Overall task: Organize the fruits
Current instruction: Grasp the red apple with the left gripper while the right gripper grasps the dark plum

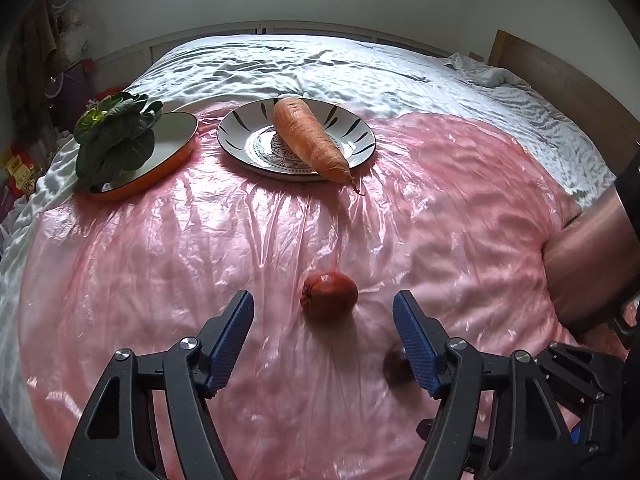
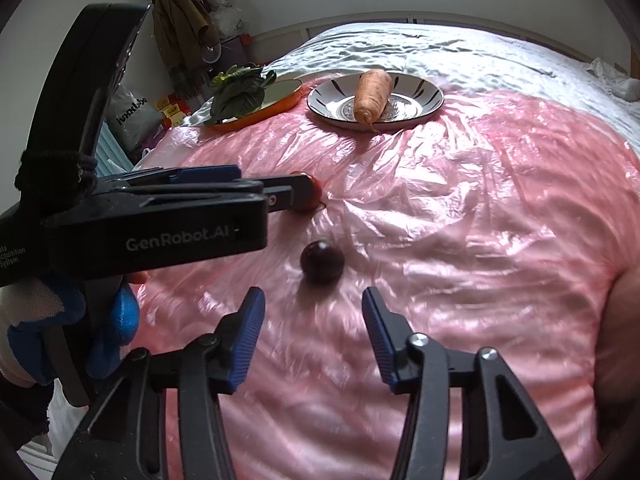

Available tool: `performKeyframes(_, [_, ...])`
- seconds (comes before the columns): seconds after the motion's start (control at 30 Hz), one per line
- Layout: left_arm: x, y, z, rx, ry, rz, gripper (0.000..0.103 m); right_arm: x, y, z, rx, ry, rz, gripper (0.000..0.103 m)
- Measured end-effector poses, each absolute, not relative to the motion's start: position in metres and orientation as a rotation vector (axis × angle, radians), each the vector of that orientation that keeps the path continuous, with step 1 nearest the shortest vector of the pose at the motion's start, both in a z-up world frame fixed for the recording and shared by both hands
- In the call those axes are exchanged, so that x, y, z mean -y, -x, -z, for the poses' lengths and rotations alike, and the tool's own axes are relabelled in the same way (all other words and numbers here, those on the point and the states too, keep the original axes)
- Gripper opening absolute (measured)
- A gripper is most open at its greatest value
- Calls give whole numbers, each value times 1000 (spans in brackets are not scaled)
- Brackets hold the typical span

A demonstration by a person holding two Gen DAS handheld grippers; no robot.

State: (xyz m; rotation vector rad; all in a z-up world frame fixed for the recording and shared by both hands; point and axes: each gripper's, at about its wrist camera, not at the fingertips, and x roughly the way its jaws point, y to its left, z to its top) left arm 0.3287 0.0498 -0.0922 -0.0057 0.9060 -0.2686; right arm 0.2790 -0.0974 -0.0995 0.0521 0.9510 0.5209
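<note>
Lying just ahead of gaping left tongs (image 1: 323,314), red fruit (image 1: 329,293); dark fruit (image 2: 322,262) before parted right tongs (image 2: 313,312).

home bedroom, wide bed (image 1: 360,68) with wooden headboard (image 1: 560,92), hanging coat (image 2: 180,20)

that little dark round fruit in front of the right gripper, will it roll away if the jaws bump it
Probably. The dark round fruit looks nearly spherical and lies loose on glossy, wrinkled pink plastic sheet, so a nudge could send it rolling. Its skin looks smooth and shiny, so it may slip between pads. Being small, it is likely light.
</note>
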Motion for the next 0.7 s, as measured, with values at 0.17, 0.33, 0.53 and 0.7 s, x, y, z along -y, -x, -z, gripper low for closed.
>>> performKeyframes(0.17, [-43,-338,98,-920,-9,273,61,93,-291,107,-954,-70,-538,83])
performKeyframes(0.33, [-42,-343,105,-929,-15,272,57,89,-298,111,-955,-75,-548,76])
performKeyframes(0.53, [-43,-348,114,-935,-8,265,54,85,-303,114,-957,-65,-560,64])
performKeyframes(0.7, [-41,-350,120,-936,-11,265,54,82,-308,118,-967,-47,-555,64])
